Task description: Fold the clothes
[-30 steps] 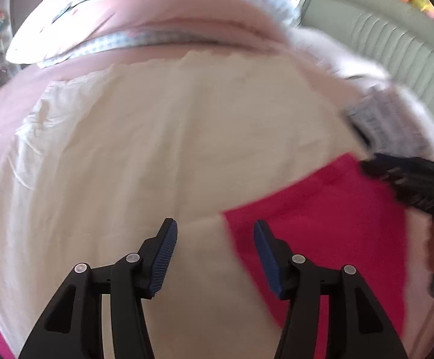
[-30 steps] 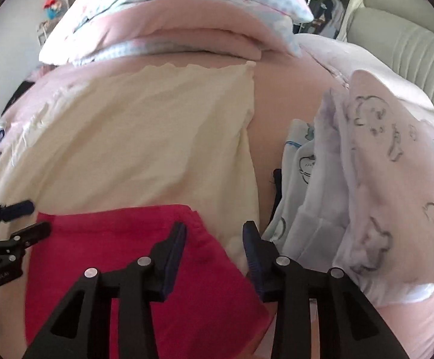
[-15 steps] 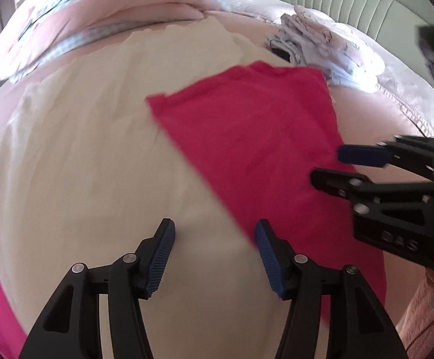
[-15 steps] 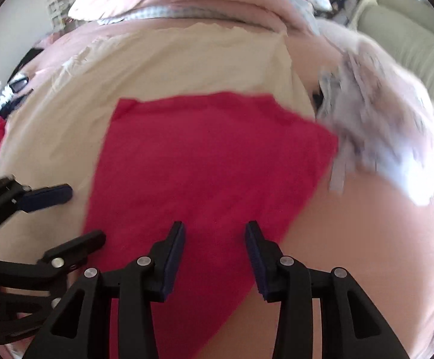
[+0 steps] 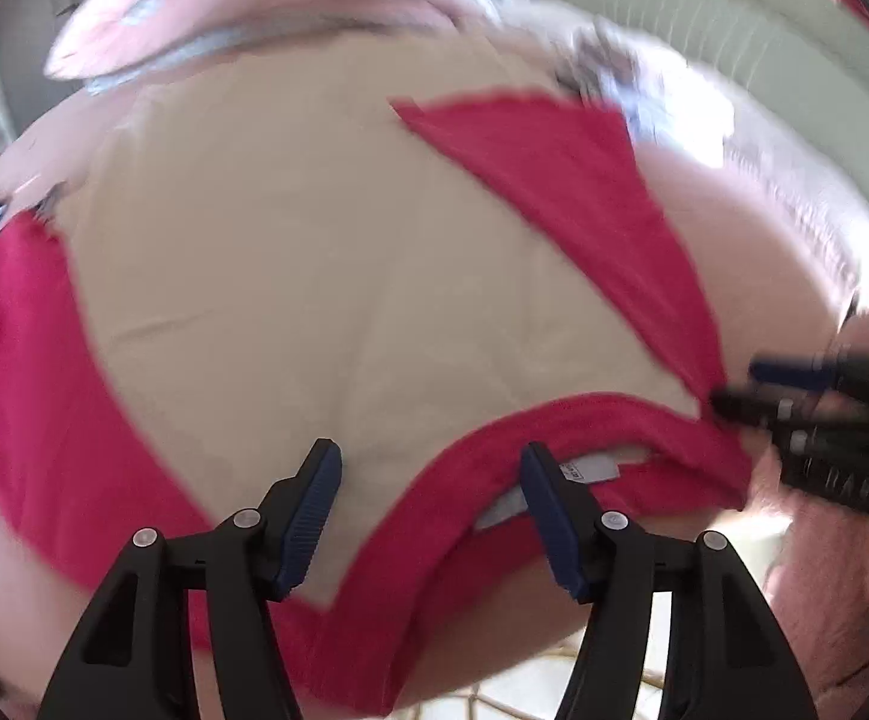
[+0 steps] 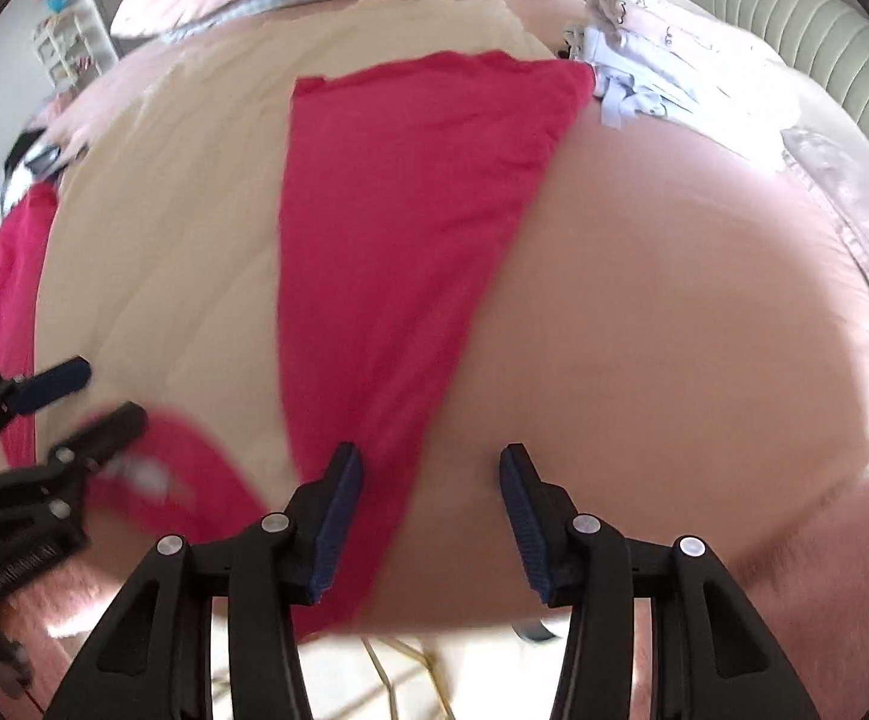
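Red garment [image 5: 560,192] spread across the cream sheet [image 5: 314,252], seen from the left wrist: one wing at the far left edge of the frame, collar band with a pale label curving along the lower middle, a folded strip running from upper centre down to the right. Left gripper [image 5: 431,504] low in the centre, jaws partway apart and opening, right pad over the collar band, nothing pinched. Right gripper at the right edge, blurred, its tips at the end of the folded strip; grip there cannot be told from this view. From the right wrist: left gripper [image 6: 89,399] at the lower left, by the blurred collar. Centre frame, the red strip tapering down from the upper middle. Right gripper [image 6: 431,483] at the bottom centre, jaws partway apart and opening, left pad over the strip's edge, nothing clamped. Pink bedding [image 6: 674,300] filling the right; pale printed clothes [image 6: 644,78] heaped at upper right.
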`<state>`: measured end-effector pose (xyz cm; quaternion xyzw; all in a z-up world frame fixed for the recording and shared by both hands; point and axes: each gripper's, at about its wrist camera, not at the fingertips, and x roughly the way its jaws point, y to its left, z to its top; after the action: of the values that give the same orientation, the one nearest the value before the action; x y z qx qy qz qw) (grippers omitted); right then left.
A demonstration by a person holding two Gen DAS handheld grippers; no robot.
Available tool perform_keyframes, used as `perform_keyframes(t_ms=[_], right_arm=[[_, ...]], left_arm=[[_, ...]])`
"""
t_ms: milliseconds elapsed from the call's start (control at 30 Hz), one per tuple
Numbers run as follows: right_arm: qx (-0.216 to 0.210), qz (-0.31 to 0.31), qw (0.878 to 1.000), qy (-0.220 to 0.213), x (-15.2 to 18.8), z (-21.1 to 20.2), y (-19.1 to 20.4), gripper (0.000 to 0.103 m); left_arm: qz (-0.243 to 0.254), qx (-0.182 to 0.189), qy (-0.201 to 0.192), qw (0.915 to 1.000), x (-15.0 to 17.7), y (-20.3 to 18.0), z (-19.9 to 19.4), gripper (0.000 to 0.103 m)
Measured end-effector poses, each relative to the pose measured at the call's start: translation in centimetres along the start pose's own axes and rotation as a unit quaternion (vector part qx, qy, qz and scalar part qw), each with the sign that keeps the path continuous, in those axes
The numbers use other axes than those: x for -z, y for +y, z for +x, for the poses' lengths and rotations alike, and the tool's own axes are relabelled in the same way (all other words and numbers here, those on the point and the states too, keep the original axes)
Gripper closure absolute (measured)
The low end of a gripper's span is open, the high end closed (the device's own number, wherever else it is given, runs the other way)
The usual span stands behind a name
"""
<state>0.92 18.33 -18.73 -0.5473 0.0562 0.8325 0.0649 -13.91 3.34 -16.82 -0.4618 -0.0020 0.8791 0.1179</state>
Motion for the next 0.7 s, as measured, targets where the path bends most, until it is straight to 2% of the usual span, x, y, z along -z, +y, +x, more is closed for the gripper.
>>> perform_keyframes(t_ms=[100, 133, 200, 267, 300, 367, 433, 567, 633, 700], right_arm=[[-0.01, -0.02, 0.999, -0.024, 1.0, -1.9, 1.0, 0.056], [-0.009, -0.03, 0.999, -0.037, 0.0, -2.0, 1.8, 0.056], [-0.007, -0.05, 0.998, -0.049, -2.2, -1.6, 3.6, 0.056], [-0.013, -0.064, 0.997, -0.041, -3.5, -0.4, 5.2, 0.056], [-0.011, -0.069, 0.997, -0.027, -3.7, 0.3, 5.8, 0.056], [-0.004, -0.076, 0.997, 0.004, -3.3, 1.9, 6.2, 0.055], [0.0, -0.081, 0.997, -0.008, -1.3, 1.6, 6.1, 0.055], [0.002, -0.097, 0.995, -0.01, 2.9, 0.1, 5.6, 0.05], [0.008, -0.105, 0.994, -0.011, 3.6, -0.9, 5.5, 0.05], [-0.007, -0.096, 0.995, -0.025, 3.1, -2.1, 5.9, 0.05]], left_arm=[[-0.074, -0.002, -0.037, 0.9966, -1.3, 2.8, -1.3, 0.043], [-0.099, 0.002, -0.021, 0.9948, -2.2, 3.9, -0.5, 0.043], [-0.1, -0.02, 0.009, 0.9947, -2.3, 4.9, 0.8, 0.043], [-0.09, -0.035, 0.043, 0.9944, -1.0, 5.4, 2.0, 0.044], [-0.079, -0.037, 0.045, 0.9952, 0.0, 5.2, 1.7, 0.044], [-0.065, -0.043, 0.048, 0.9958, 2.0, 4.6, 0.9, 0.039], [-0.061, -0.053, 0.054, 0.9953, 4.0, 3.9, -0.1, 0.038], [-0.086, -0.029, 0.061, 0.994, 5.8, 4.3, -2.0, 0.036], [-0.07, -0.017, 0.079, 0.9942, 6.3, 4.5, -2.4, 0.036], [-0.097, 0.009, 0.075, 0.9924, 5.4, 6.6, -3.5, 0.036]])
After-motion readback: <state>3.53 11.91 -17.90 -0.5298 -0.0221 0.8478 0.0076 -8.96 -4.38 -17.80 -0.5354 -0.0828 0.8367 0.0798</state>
